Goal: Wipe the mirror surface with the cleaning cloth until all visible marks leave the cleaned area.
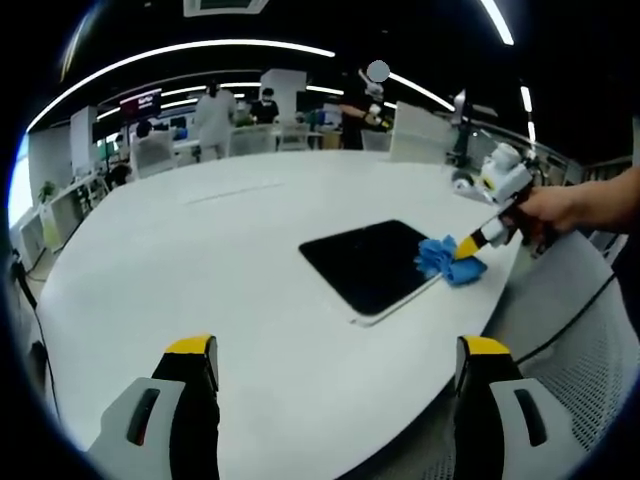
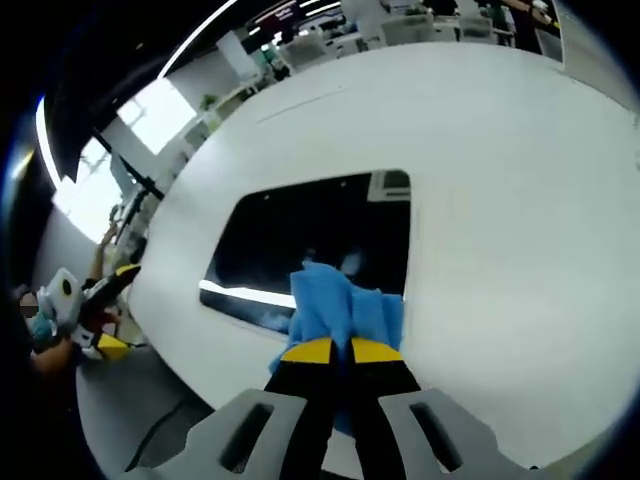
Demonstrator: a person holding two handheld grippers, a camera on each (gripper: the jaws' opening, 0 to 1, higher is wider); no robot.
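Observation:
A dark rectangular mirror (image 1: pixel 368 262) lies flat on the white table (image 1: pixel 200 260). A blue cleaning cloth (image 1: pixel 450 260) rests on the mirror's right corner, pinched by my right gripper (image 1: pixel 468 246), which a hand holds from the right. In the right gripper view the cloth (image 2: pixel 340 305) sits on the near edge of the mirror (image 2: pixel 300 245), and my right gripper (image 2: pixel 340 350) is shut on it. My left gripper (image 1: pixel 335 350) hovers open over the near table with nothing between its yellow-tipped fingers. It also appears at the left of the right gripper view (image 2: pixel 105 315).
The table is a large white oval, and its rim (image 1: pixel 500 300) runs close to the mirror's right side. A mesh chair (image 1: pixel 590 370) stands beside it. People and desks (image 1: pixel 230 120) fill the far background, and a white panel (image 1: pixel 420 135) stands at the table's far side.

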